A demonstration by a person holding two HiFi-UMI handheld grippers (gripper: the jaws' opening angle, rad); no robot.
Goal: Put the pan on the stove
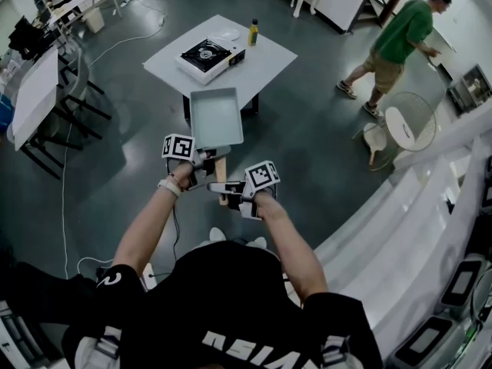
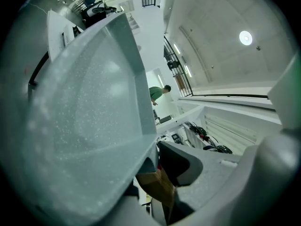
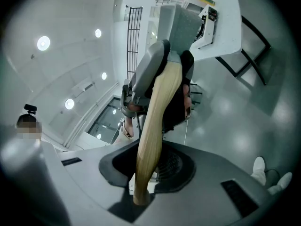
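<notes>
Holding the pan (image 1: 216, 115) in mid-air over the floor, we've got it well short of the stove (image 1: 209, 54). Its square body points fwd and its wooden handle (image 1: 221, 162) runs back toward us, so the long axis is roughly in line w/ the stove ahead.

Both claws are on that handle. The left claw (image 1: 206, 160) is clamped near the root, right under the pan wall. The right claw (image 1: 224, 191) is closed on the tail end and looks along the wood toward the pan. Left is the nearer one to the pan body, and prob. carries most of the weight.

The stove sits on the near-left part of the white bench (image 1: 265, 64), turned a bit askew to us. A yellow bottle (image 1: 253, 31) stands just beyond it on the right, apart from it. We see open floor btwn us and the bench edge.

We reckon the pan must clear the bench's near edge, then land centred w/o swinging right toward the bottle. A person in a green shirt (image 1: 403, 33) is far off right, well out of the path.
</notes>
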